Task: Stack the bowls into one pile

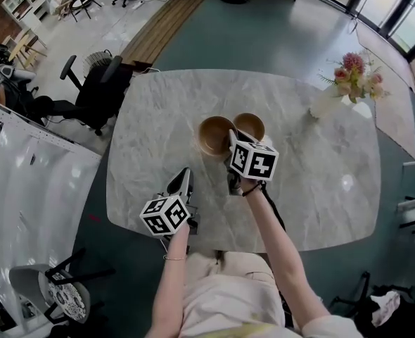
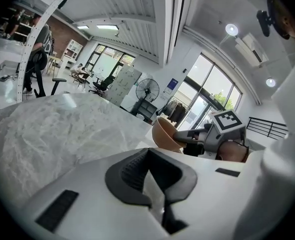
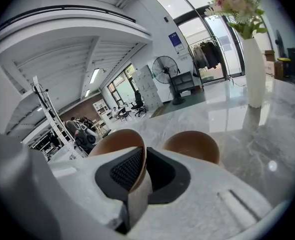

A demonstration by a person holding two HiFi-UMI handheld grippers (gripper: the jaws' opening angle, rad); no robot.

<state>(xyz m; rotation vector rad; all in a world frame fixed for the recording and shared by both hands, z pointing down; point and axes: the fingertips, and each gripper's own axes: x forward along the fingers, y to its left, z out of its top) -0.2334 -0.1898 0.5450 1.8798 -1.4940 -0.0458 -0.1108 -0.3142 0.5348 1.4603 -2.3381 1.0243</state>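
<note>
Counted: two brown bowls, two grippers, one marble table [image 1: 151, 153], one white vase [image 1: 328, 103] with pink flowers [image 1: 356, 72], one floor fan [image 3: 163, 70]. The left bowl [image 1: 213, 135] and the right bowl [image 1: 250, 125] lay side by side near the table's middle, rims close; whether they touched could not be told. The right gripper [image 1: 233, 138] pinched the left bowl by its near right rim. The left gripper [image 1: 184, 179] hung over the near left part of the table, well apart from both bowls, jaws pressed together with nothing between them. The vase stood at the far right of the table, well apart from the bowls. Only the head view gave the whole layout, and it also showed a black office chair [image 1: 88, 90] off the table's far left corner. Only the right gripper view showed the grip close up: the thin rim wall sat clamped between the two dark pads, the right bowl just beyond on the right. Only the left gripper view showed the left bowl from the side, tilted at the right gripper's tip. The floor fan appeared in both gripper views, far beyond the table, and not in the head view.
</note>
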